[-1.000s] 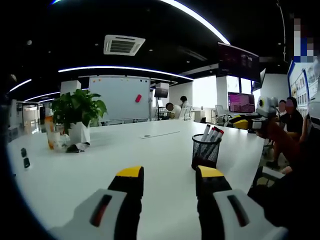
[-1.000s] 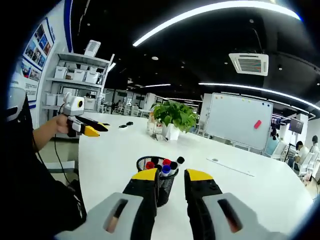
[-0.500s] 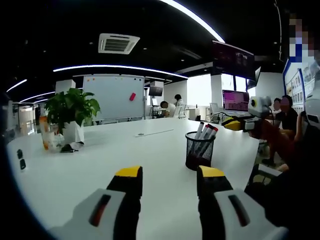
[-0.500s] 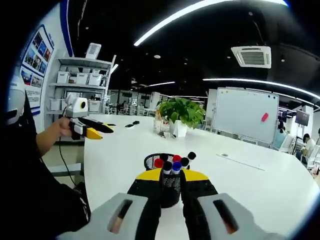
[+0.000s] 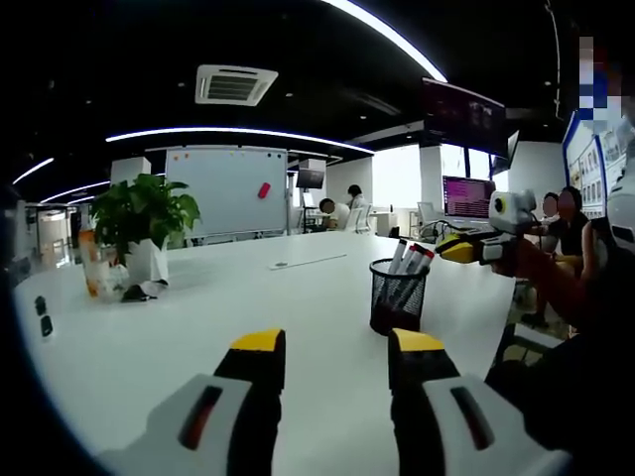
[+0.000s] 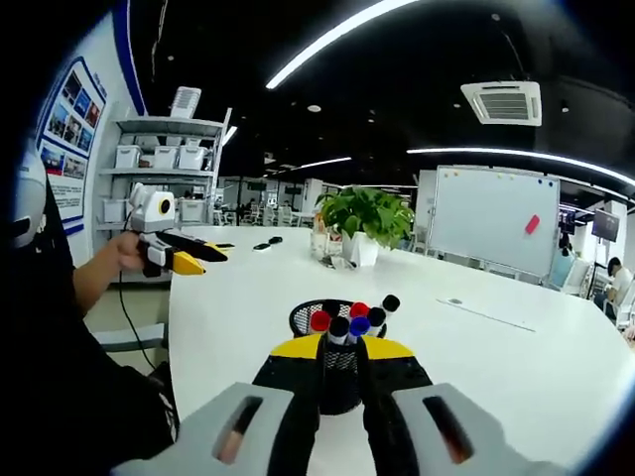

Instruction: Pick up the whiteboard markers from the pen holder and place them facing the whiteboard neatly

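White table [image 5: 179,327]: right gripper [image 6: 340,349] fingers straddle pen holder [image 6: 335,359] (unclamped); left gripper [image 5: 324,347] apart.

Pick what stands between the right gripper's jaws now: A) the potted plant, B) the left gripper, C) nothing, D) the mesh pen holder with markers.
D: in the right gripper view the pen holder with its markers stands between the jaws of the right gripper.

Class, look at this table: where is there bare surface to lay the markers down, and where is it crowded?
The white table is bare between the pen holder and the potted plant, and on toward the whiteboard. It is crowded at the plant, with small items at its foot, and at the holder, where the right gripper straddles the markers.
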Tool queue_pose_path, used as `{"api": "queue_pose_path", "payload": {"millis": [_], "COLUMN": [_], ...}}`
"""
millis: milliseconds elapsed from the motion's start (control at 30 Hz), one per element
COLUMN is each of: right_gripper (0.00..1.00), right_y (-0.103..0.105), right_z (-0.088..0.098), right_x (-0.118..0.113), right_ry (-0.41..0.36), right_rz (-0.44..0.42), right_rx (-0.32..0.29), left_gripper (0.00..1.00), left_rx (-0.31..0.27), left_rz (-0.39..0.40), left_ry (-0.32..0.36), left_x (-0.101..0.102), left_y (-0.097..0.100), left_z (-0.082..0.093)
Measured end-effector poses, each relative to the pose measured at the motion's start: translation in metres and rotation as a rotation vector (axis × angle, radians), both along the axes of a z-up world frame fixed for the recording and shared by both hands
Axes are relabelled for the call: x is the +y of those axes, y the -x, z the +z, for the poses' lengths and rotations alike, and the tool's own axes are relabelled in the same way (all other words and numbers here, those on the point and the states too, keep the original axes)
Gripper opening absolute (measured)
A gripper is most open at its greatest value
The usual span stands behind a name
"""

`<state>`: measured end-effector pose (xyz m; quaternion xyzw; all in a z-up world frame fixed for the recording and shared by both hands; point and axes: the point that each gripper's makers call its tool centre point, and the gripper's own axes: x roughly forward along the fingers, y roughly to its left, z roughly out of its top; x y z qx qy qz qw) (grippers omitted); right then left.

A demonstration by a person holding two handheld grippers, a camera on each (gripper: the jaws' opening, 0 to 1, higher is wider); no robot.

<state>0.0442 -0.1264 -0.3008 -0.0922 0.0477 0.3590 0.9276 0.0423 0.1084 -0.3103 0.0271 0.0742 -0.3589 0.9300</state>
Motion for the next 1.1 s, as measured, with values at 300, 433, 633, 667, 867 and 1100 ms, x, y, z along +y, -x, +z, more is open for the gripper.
{"api": "queue_pose_path", "payload": {"millis": [300, 433, 633, 667, 867, 1100], "right_gripper": [0.16, 0.16, 0.16, 0.16, 0.16, 0.15], "right_y": [-0.009, -0.008, -0.01, -0.01, -0.013, -0.015], "right_z": [0.002, 0.0, -0.001, -0.001, 0.0, -0.004], "right_x": [0.002, 0.009, 0.015, 0.016, 0.019, 0.024], "right_ry": [0.006, 0.013, 0.018, 0.018, 0.02, 0.022], "right_rz": [-0.017, -0.001, 0.008, 0.009, 0.019, 0.027], "right_rx": [-0.003, 0.0, 0.001, 0.0, 0.009, 0.028], "left_gripper": [0.43, 0.43, 0.43, 0.43, 0.42, 0.42], "left_rx": [0.011, 0.018, 0.021, 0.022, 0.024, 0.023], "left_rz": [-0.001, 0.0, -0.005, -0.005, -0.005, -0.007], "left_ry": [0.001, 0.003, 0.012, 0.011, 0.015, 0.016], "left_x": [-0.001, -0.001, -0.002, -0.002, -0.002, -0.001], "left_y": [-0.001, -0.001, 0.0, 0.0, -0.001, 0.0], "left_z": [-0.005, -0.007, -0.006, -0.006, -0.006, -0.006]}}
